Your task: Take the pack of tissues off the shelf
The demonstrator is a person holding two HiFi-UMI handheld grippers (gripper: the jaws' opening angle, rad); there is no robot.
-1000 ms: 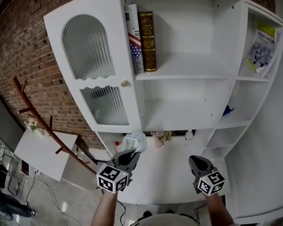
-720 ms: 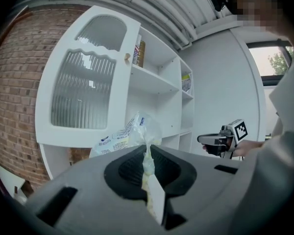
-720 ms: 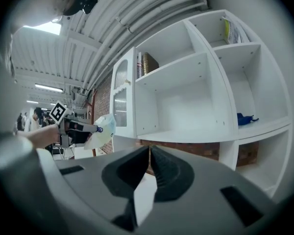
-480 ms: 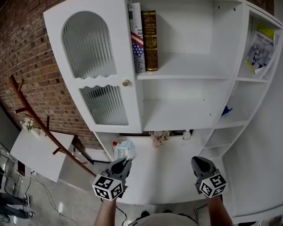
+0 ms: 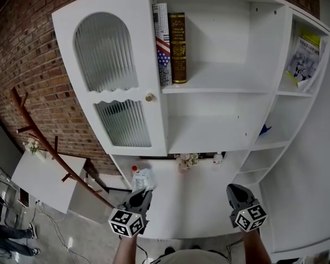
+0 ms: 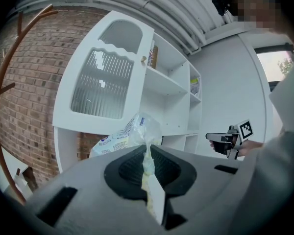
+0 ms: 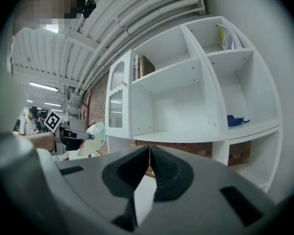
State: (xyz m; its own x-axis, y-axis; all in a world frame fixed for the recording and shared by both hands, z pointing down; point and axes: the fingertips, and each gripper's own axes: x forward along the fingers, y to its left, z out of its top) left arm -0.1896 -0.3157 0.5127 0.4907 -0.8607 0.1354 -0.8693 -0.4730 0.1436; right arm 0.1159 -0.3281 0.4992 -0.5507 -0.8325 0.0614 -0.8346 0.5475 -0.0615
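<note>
- Head view: your left gripper [image 5: 144, 192] is clamped on the pack of tissues [image 5: 143, 177]. The pack sticks out just beyond the jaw tips, toward the shelf unit [image 5: 220, 90], over the left end of the bottom ledge [image 5: 192, 202]. Whether it touches the ledge cannot be told from here. Your right gripper [image 5: 232, 187] stands well apart to the right.
- Left gripper view: the jaws of your left gripper [image 6: 148, 151] are pinched on the thin crimped end of the wrapper. The pack of tissues [image 6: 120, 138] hangs ahead and to the left of the tips, its long axis running away from the jaws.
- Right gripper view: the jaws of your right gripper [image 7: 150, 152] are pressed together with nothing between them. The pack of tissues [image 7: 96, 137] shows far to the left on the left gripper [image 7: 88, 136].
- Finding: in my judgement the pack is clear of the shelves, and only the left hand is placed to carry it away.
</note>
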